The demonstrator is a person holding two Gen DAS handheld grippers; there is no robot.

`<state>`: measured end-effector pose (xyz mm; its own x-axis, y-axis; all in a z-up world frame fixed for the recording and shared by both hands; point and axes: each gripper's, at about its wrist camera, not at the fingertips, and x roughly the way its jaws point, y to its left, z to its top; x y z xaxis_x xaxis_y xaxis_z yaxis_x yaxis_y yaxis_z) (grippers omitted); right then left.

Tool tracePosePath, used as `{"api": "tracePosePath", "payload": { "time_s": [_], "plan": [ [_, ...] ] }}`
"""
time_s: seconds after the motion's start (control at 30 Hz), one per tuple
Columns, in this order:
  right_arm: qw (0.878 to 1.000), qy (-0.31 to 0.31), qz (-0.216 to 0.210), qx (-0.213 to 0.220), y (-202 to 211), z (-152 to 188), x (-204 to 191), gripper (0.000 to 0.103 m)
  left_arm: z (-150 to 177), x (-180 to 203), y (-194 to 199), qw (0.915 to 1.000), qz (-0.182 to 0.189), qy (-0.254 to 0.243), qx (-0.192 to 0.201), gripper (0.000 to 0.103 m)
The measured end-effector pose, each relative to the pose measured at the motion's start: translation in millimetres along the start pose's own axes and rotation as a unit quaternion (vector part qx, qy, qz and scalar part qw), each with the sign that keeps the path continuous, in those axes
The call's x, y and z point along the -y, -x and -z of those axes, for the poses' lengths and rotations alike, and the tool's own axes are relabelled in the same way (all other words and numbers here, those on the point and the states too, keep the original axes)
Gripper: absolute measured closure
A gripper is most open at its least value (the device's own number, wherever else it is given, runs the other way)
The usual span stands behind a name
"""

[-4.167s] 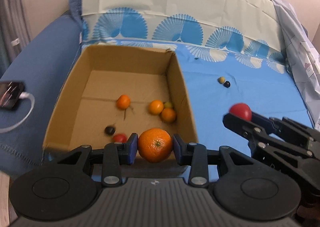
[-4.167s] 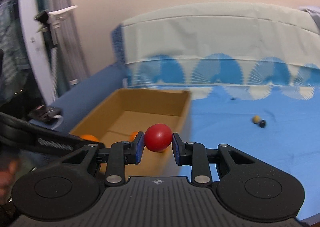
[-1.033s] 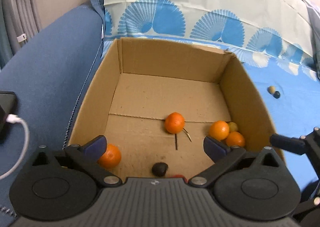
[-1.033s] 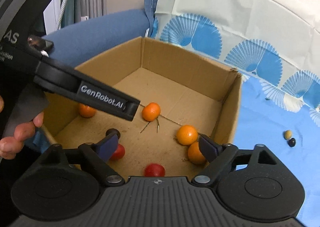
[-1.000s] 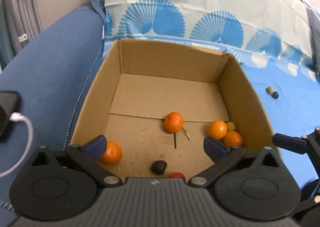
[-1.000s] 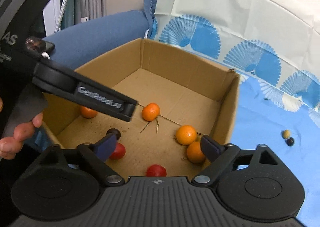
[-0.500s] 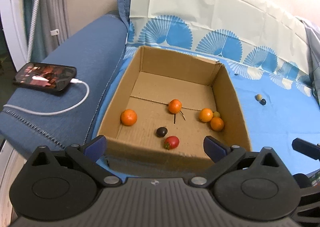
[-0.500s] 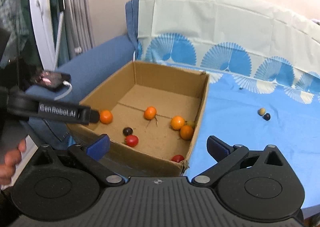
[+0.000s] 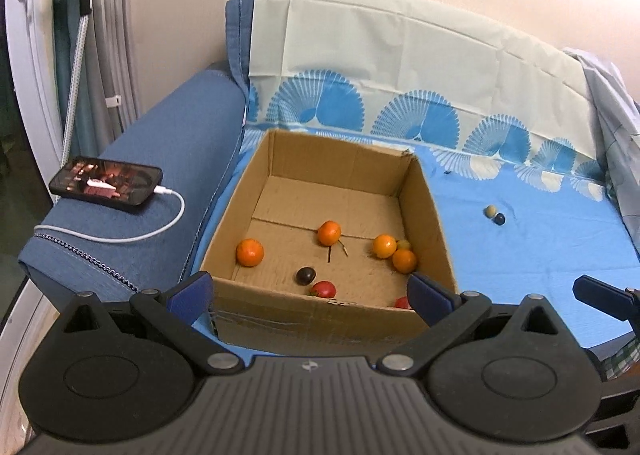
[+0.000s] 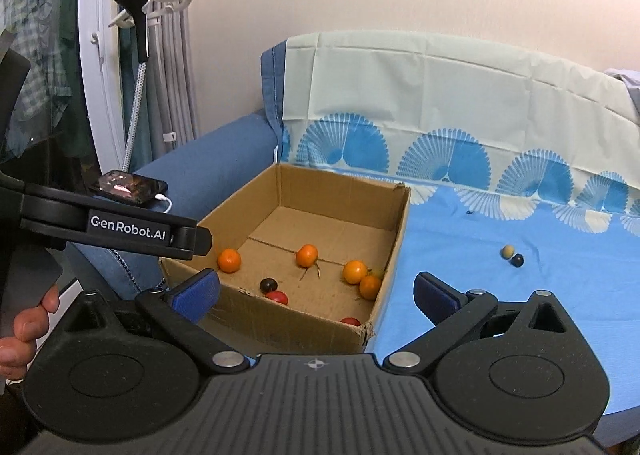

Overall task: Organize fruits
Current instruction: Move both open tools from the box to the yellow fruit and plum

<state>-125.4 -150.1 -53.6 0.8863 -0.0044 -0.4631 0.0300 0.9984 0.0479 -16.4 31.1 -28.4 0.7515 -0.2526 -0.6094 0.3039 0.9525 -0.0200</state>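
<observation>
Right wrist view: your right gripper (image 10: 316,293) gapes, released and empty, as does your left gripper (image 9: 310,293). Two small round fruits (image 10: 512,255), tan and dark, touch on the smooth blue sheet (image 10: 500,295) toward the bed's right edge, ahead-right and nearer your right hand; the cardboard box (image 10: 394,239) holds the others.

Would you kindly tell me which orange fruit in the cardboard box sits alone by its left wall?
The orange nearest the left wall; the others sit mid-floor or clustered right.
</observation>
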Motion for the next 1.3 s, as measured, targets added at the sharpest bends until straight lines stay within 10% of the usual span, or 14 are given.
{"api": "tracePosePath", "payload": {
  "time_s": [1.3],
  "plan": [
    [1.0,-0.024,-0.002,0.007,-1,0,6,0.001,-5,9,-1,0.9998,-0.003,-0.018,-0.002,0.0]
  ]
}}
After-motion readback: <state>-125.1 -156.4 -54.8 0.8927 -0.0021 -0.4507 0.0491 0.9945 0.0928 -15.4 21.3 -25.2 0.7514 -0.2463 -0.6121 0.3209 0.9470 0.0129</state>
